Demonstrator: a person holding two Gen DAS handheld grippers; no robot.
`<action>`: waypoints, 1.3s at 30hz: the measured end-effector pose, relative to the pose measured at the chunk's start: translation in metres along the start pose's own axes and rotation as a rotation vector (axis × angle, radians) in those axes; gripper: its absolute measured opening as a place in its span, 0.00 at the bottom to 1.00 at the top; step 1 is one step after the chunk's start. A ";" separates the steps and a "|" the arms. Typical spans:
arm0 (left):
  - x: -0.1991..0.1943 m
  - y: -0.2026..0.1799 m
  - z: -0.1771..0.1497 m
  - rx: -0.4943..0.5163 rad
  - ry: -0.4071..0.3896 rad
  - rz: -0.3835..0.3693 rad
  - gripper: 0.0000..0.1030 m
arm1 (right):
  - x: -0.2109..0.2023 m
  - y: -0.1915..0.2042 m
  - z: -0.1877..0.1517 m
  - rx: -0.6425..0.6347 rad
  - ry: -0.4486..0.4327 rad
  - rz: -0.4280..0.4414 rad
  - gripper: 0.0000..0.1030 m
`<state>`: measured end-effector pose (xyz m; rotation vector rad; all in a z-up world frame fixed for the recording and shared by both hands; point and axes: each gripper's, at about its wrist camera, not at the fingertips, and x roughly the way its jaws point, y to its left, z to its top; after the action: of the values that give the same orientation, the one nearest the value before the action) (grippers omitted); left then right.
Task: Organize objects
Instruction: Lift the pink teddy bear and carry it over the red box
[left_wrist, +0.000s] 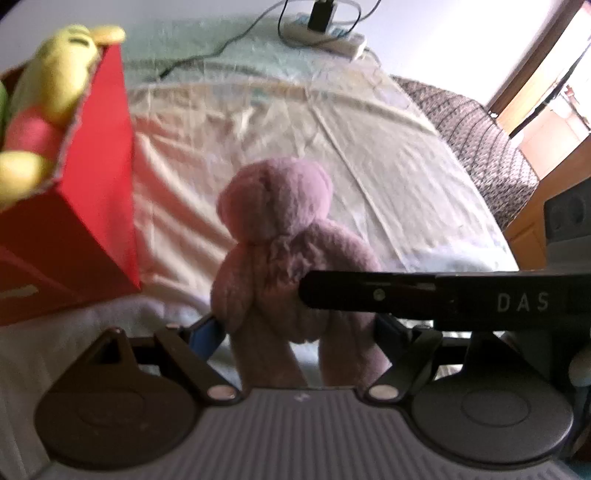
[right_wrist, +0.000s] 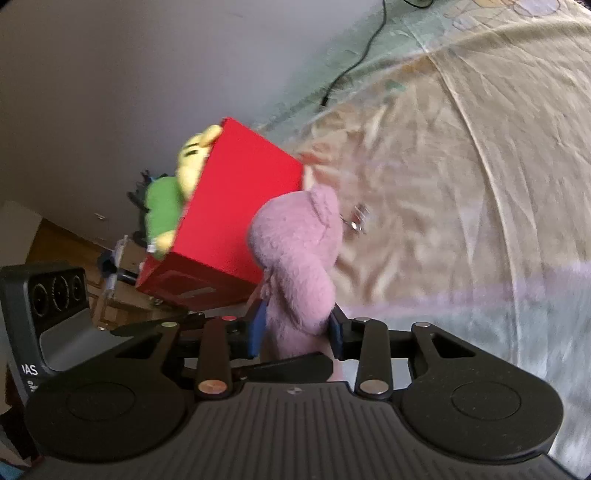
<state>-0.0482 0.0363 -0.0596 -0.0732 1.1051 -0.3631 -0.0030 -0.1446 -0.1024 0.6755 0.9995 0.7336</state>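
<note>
A pink plush toy (left_wrist: 280, 229) stands upright between my left gripper's (left_wrist: 295, 328) blue pads, which touch its lower body on both sides. In the right wrist view the same pink plush toy (right_wrist: 295, 251) is squeezed at the waist by my right gripper (right_wrist: 297, 328), shut on it. A metal keyring (right_wrist: 356, 218) hangs from its head. One right gripper finger (left_wrist: 369, 291) crosses in front of the plush from the right. A red box (left_wrist: 99, 184) stands at the left on the bed, holding a yellow plush (left_wrist: 55, 81).
The wrinkled bed sheet (left_wrist: 258, 129) spreads behind the plush. A power strip (left_wrist: 328, 37) and a black cable (left_wrist: 221, 48) lie at the far end. A brown patterned blanket (left_wrist: 472, 136) hangs at the right edge. The red box (right_wrist: 240, 206) also holds a green plush (right_wrist: 160, 206).
</note>
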 end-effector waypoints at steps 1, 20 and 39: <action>-0.004 -0.001 -0.001 0.005 -0.012 -0.001 0.80 | -0.002 0.003 -0.001 -0.005 -0.004 0.004 0.36; -0.118 0.047 -0.015 0.113 -0.241 -0.075 0.80 | -0.001 0.124 -0.016 -0.177 -0.170 0.023 0.33; -0.206 0.171 -0.013 0.079 -0.452 -0.076 0.80 | 0.088 0.236 0.001 -0.375 -0.245 0.106 0.31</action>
<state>-0.0985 0.2647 0.0708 -0.1213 0.6422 -0.4327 -0.0251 0.0620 0.0398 0.4778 0.5838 0.8808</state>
